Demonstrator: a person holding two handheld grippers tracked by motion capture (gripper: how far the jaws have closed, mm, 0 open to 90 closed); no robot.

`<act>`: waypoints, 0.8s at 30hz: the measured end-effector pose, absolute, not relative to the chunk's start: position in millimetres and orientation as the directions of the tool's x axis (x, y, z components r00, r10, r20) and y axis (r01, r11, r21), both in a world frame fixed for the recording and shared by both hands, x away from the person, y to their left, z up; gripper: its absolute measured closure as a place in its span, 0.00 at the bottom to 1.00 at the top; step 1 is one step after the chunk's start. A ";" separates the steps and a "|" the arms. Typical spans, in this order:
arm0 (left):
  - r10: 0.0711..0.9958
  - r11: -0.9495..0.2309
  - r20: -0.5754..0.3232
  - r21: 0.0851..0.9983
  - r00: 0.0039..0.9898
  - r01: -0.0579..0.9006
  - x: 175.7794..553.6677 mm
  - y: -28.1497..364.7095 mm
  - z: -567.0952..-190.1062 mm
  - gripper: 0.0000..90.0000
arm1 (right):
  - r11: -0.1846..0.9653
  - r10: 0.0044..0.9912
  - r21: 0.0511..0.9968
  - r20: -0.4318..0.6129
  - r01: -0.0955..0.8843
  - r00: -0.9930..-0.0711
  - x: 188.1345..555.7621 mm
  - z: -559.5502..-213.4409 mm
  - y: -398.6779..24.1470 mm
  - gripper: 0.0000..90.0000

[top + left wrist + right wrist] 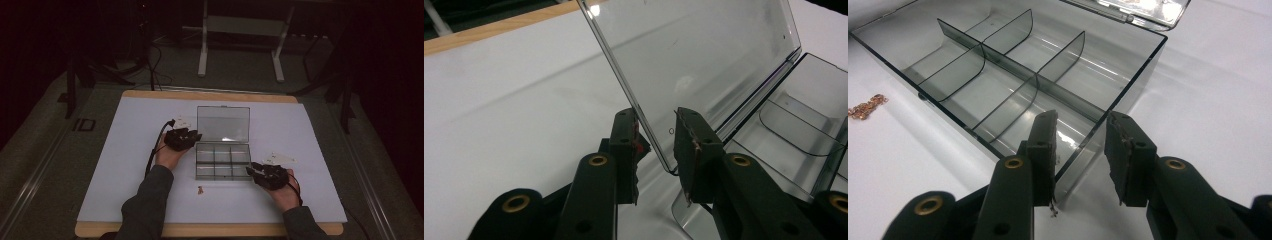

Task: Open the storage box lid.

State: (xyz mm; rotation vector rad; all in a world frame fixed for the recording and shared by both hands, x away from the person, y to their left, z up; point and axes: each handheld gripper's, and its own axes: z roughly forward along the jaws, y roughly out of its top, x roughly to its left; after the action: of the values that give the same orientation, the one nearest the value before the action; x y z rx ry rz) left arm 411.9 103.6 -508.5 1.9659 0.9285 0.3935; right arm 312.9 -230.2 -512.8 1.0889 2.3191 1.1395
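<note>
Clear grey plastic forms the compartment box (222, 161), which lies in the middle of the white mat (125, 150) on the table, with its lid (223, 123) standing open at the far side. Inside, thin dividers split the box into six compartments, seen well in the right gripper view (1008, 80).

At the left edge of the lid is the left gripper (183, 137). In the left gripper view its jaws (656, 145) stand on both sides of the lid's corner (659, 150); the left pad seems to be just at the lid edge, while the right pad stands clearly apart from the plastic, so the grip is loose and open.

At the near right corner of the box is the right gripper (260, 172). Its jaws (1080, 150) straddle the corner wall (1098, 140) of the box; whether the pads press on the wall cannot be told.

On the mat, near the front of the box, lies a small copper-coloured chain (200, 189), also seen in the right gripper view (867, 106).
</note>
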 end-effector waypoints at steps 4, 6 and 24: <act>0.738 -0.310 -0.091 0.835 0.669 0.456 412.2 103.9 -508.9 0.79 | 0.386 0.759 0.782 0.033 0.490 -0.650 312.9 -512.8 -230.2 0.73; 0.736 -0.309 -0.094 0.834 0.670 0.457 412.4 104.0 -509.3 0.79 | 0.386 0.759 0.782 0.033 0.490 -0.650 312.9 -512.8 -230.2 0.73; 0.730 -0.301 -0.117 0.829 0.673 0.470 413.2 104.8 -511.8 0.77 | 0.388 0.758 0.781 0.033 0.490 -0.652 313.1 -512.7 -230.3 0.73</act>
State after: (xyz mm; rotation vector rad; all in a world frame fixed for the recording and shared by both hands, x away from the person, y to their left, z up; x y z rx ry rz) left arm 413.2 104.8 -511.8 1.9589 0.9331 0.3525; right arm 313.1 -230.3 -512.7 1.0880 2.3220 1.1385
